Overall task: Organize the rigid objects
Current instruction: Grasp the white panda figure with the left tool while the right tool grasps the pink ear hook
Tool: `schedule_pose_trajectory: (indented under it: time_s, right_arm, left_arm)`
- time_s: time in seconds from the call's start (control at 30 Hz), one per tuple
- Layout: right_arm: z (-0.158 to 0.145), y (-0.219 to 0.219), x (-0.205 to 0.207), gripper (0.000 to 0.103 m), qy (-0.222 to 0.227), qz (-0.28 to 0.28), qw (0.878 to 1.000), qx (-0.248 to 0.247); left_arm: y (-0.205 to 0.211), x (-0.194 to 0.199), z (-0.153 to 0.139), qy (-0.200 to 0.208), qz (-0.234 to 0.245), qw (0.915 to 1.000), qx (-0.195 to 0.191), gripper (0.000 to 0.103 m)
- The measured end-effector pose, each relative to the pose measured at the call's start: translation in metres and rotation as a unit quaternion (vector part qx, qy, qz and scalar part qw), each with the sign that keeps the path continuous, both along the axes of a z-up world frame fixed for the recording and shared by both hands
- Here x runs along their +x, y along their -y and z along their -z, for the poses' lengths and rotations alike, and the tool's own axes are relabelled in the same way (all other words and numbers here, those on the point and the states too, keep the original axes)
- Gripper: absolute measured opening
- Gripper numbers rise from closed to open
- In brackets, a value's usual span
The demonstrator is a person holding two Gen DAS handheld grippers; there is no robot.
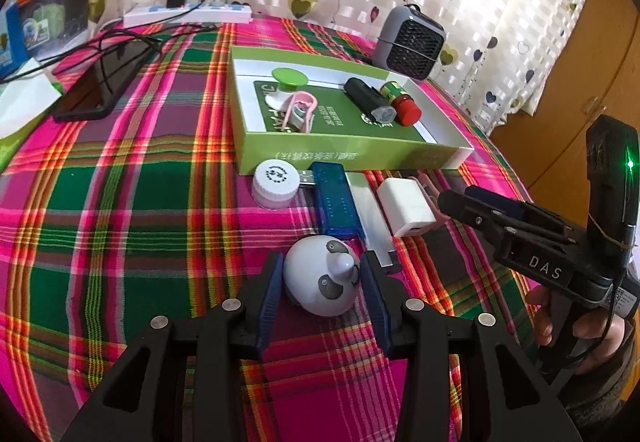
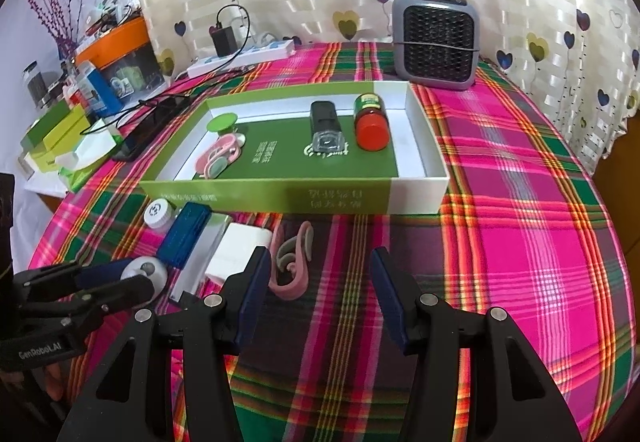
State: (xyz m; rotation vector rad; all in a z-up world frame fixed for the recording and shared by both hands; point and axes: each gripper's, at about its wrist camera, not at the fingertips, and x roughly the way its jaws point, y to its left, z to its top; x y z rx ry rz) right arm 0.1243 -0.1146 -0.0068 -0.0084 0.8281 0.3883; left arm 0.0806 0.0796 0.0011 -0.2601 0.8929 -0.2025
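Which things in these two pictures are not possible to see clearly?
- Left gripper grip: left wrist view; contact between pads and panda toy cannot be judged.
- Metal bar: both views; its near end is behind a finger, its left edge under the blue stick.
- Box print: both views; blurred.
- Pink clip: left wrist view; mostly behind the white charger.

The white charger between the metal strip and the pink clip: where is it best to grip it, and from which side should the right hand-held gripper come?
Probably grip the white charger across its two long flat sides, coming from above. It lies flat, a blocky shape, with the metal strip close on one side and the pink clip on the other, so the fingers must slip into narrow gaps.
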Motion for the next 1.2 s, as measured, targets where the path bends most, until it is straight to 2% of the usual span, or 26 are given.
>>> schedule_pose_trajectory:
  time_s: [0.27,0.6,0.93,1.2]
  right_arm:
    - [0.003,-0.008,-0.001,0.052,-0.004,-0.015,1.0,-0.003]
    - [0.007,-0.001,0.002,0.052,-0.012,0.004,1.0,-0.027]
    - [0.014,-0.017,0.01,0.052,-0.012,-0.027,0.997,-0.069]
    - [0.014,-0.018,0.017,0.052,-0.012,-0.03,0.997,-0.068]
  left_arm:
    - [-0.003,0.0,0.0,0.001,-0.002,1.0,-0.005,0.039]
    - [-0.003,0.0,0.0,0.001,-0.002,1.0,-0.004,0.039]
    - [-0.004,0.003,0.0,0.001,-0.005,1.0,-0.006,0.039]
    - [-0.003,0.004,0.0,0.001,-0.005,1.0,0.0,0.039]
